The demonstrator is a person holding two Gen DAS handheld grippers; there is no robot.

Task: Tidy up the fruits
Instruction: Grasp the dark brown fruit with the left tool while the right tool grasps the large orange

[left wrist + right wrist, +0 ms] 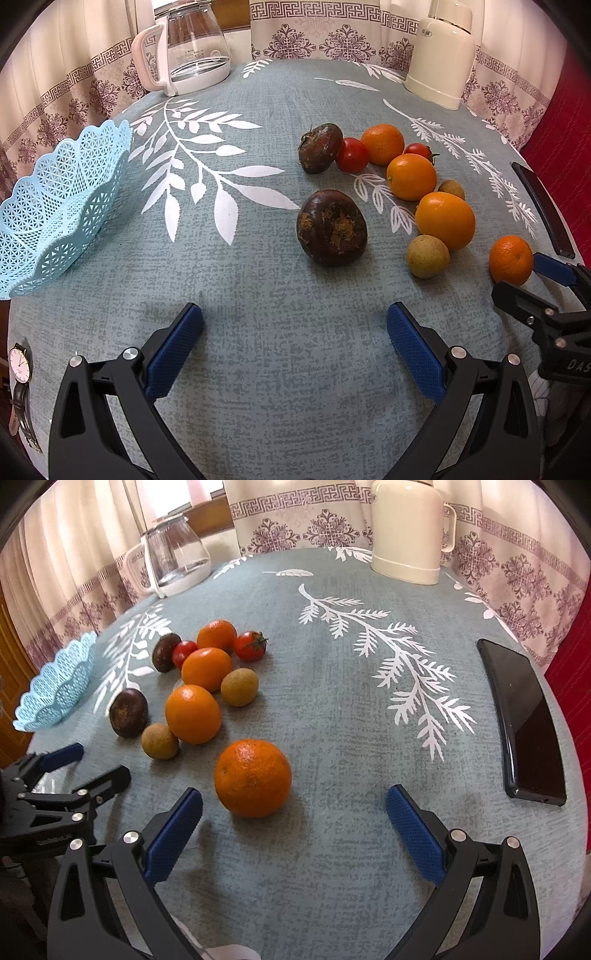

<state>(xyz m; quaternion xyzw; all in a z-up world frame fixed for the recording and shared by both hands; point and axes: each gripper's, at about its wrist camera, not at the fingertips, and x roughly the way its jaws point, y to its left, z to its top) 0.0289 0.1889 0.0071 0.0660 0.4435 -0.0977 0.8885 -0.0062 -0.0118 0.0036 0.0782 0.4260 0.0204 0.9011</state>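
Note:
Fruits lie loose on the blue-grey tablecloth (258, 369). In the left wrist view my left gripper (294, 317) is open and holds nothing, a little short of a dark brown fruit (331, 227). Behind it are a second dark fruit (320, 147), tomatoes (351, 155), several oranges (445, 219) and longans (427, 256). The light blue lattice basket (62, 206) stands empty at the left. My right gripper (294, 797) is open, with the nearest orange (253, 777) just ahead of its fingertips and nearer the left finger (173, 834).
A glass jug (188, 51) and a cream thermos (441, 55) stand at the back by the curtain. A black phone (524, 720) lies near the table's right edge. A wristwatch (20, 387) sits at the front left edge.

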